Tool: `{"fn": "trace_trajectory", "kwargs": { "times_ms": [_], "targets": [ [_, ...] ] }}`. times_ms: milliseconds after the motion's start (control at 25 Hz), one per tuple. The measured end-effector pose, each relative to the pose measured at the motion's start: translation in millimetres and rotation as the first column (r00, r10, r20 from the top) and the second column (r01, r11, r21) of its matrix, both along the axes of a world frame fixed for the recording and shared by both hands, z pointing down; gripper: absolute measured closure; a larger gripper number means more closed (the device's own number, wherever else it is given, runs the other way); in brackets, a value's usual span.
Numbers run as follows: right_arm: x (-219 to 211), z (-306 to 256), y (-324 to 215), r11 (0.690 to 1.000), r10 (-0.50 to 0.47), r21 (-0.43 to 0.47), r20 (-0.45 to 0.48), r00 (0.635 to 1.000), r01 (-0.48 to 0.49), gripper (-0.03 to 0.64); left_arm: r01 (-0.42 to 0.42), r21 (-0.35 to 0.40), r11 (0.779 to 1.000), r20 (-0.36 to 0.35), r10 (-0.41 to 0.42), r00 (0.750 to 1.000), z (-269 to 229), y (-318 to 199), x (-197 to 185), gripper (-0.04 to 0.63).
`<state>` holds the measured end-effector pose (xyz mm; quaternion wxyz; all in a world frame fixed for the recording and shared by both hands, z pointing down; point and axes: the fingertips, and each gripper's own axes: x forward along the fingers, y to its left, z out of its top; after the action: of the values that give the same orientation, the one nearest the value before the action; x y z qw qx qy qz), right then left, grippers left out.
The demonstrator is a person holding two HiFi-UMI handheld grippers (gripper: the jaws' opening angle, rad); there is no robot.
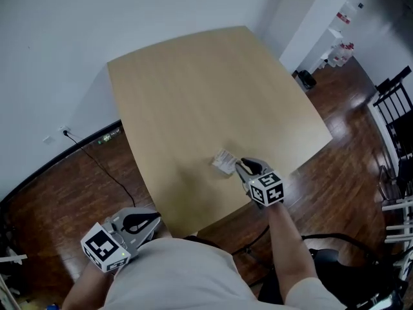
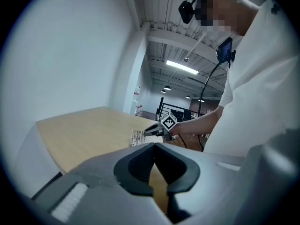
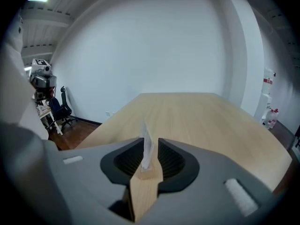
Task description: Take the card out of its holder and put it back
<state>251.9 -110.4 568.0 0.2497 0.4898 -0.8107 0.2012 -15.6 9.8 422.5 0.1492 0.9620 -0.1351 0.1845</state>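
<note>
Head view: the right gripper (image 1: 240, 166) reaches over the near right part of a pale wooden table (image 1: 193, 89), its jaws clenched on a small whitish card (image 1: 224, 163) close to the table's near edge. The card extends from the jaw tips up and to the left in this view, toward the middle of the tabletop. The bare forearm (image 1: 287, 250) behind the gripper comes in from the lower right.

Right gripper view: the card (image 3: 147, 146) stands on edge between the two dark pads, its thin edge toward the camera and its broad faces turned to the pads. Its long axis runs upright here, rising past the jaw tips and leaning slightly to the left. It looks pale and half see-through, and card and holder cannot be told apart.

Left gripper view: seen from the side, the card (image 2: 137, 137) shows a broad face with fine dark stripes, upright on the table at the tip of the right gripper (image 2: 149, 132). The left gripper (image 2: 153, 145) has its own jaw tips pressed together with nothing between them.

From above, the left gripper (image 1: 153, 220) hangs off the table at the lower left, over the dark wooden floor (image 1: 77, 186) and against the person's white shirt (image 1: 181, 276), well apart from the card. A black cable (image 1: 97, 157) trails across the floor beside the table.
</note>
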Motion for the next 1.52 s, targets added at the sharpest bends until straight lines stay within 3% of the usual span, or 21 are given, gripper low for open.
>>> {"fn": "trace_trajectory", "kwargs": {
  "times_ms": [320, 1520],
  "targets": [
    [-5, 2, -4, 1.0, -0.029, 0.005, 0.035, 0.999, 0.029, 0.568, 0.018, -0.001, 1.0, 0.003, -0.018, 1.0, 1, -2, -2, 0.591],
    [-17, -23, 1, 0.997, -0.066, 0.048, 0.122, 0.99, 0.061, 0.597, -0.028, -0.012, 1.0, -0.008, 0.028, 1.0, 11, -13, 0, 0.591]
  ]
}}
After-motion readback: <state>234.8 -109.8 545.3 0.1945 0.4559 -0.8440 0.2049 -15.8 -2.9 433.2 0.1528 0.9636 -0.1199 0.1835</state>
